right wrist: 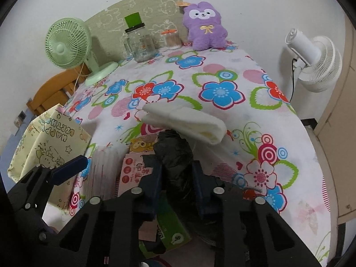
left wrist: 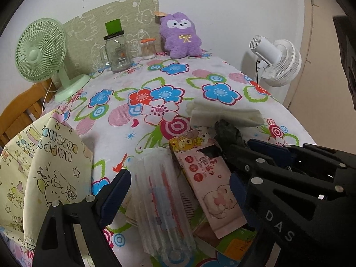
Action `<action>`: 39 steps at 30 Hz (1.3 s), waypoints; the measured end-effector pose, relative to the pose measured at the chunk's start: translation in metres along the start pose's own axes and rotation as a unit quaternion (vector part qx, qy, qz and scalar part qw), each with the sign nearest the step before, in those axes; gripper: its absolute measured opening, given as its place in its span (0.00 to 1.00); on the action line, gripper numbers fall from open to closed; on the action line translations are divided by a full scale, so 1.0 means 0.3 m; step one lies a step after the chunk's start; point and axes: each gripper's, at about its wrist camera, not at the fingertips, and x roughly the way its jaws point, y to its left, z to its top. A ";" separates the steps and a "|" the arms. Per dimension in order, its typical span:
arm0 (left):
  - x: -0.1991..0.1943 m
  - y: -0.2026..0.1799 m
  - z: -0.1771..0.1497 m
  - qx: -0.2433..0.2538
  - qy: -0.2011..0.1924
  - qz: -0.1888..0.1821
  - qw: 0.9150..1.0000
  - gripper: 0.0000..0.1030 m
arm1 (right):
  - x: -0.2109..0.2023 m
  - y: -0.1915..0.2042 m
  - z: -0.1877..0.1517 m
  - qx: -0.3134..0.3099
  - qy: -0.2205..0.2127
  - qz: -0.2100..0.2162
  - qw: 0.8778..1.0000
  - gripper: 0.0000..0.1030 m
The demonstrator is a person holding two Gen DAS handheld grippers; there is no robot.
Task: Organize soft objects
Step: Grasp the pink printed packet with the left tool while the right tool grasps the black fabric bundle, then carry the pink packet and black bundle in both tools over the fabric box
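Right wrist view: my right gripper (right wrist: 175, 178) is clamped on a black bag (right wrist: 173, 153), the gift bag (right wrist: 51, 142) lying forward-left. My left gripper (left wrist: 180, 189) hangs open, nearer it.

Your left wrist camera is sitting low at the near table edge, looking up the floral tablecloth (left wrist: 200, 71) toward the wall. Your right wrist camera is facing likewise, slightly rightward. Both are sharing the purple plush (left wrist: 180, 36) (right wrist: 205, 25), green fan (left wrist: 41, 51) (right wrist: 67, 43) and white fan (left wrist: 276, 61) (right wrist: 316, 61).
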 end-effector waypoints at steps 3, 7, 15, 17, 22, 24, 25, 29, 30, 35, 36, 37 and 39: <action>-0.008 -0.013 0.008 0.005 -0.003 -0.006 1.000 0.89 | -0.016 -0.005 0.001 0.001 -0.002 0.002 1.000 0.19; -0.005 -0.034 0.021 0.006 -0.003 -0.016 1.000 0.88 | -0.052 -0.016 0.001 0.002 -0.010 -0.003 1.000 0.19; 0.031 -0.046 0.015 0.003 0.030 -0.039 0.999 0.48 | -0.071 -0.029 -0.005 0.006 -0.014 -0.006 1.000 0.19; 0.038 -0.040 0.013 -0.005 0.042 -0.061 0.997 0.42 | -0.070 -0.026 -0.009 0.007 -0.012 -0.006 1.000 0.19; 0.022 -0.039 0.012 -0.006 0.043 -0.064 0.997 0.40 | -0.080 -0.010 -0.014 0.006 -0.014 -0.008 1.000 0.19; 0.012 -0.039 0.012 -0.005 0.040 -0.065 0.997 0.40 | -0.087 -0.004 -0.015 0.006 -0.015 -0.010 1.000 0.19; 0.006 -0.038 0.013 -0.005 0.038 -0.064 0.997 0.40 | -0.093 -0.002 -0.014 0.007 -0.017 -0.012 1.000 0.19; -0.026 -0.032 0.020 -0.003 0.025 -0.059 0.998 0.40 | -0.116 0.009 -0.006 0.007 -0.024 -0.015 1.000 0.19; -0.036 -0.030 0.022 -0.003 0.022 -0.058 0.998 0.40 | -0.123 0.012 -0.005 0.007 -0.026 -0.017 0.999 0.19; -0.078 -0.023 0.030 0.000 0.007 -0.055 0.998 0.40 | -0.164 0.030 0.004 0.005 -0.038 -0.023 0.999 0.19; -0.088 -0.022 0.031 0.001 0.004 -0.055 0.998 0.40 | -0.172 0.035 0.005 0.004 -0.040 -0.024 0.999 0.19; -0.098 -0.021 0.033 0.002 0.001 -0.055 0.999 0.40 | -0.180 0.040 0.008 0.003 -0.041 -0.027 0.999 0.19; -0.115 -0.018 0.036 0.003 -0.005 -0.054 0.999 0.40 | -0.195 0.048 0.009 0.003 -0.043 -0.031 0.999 0.19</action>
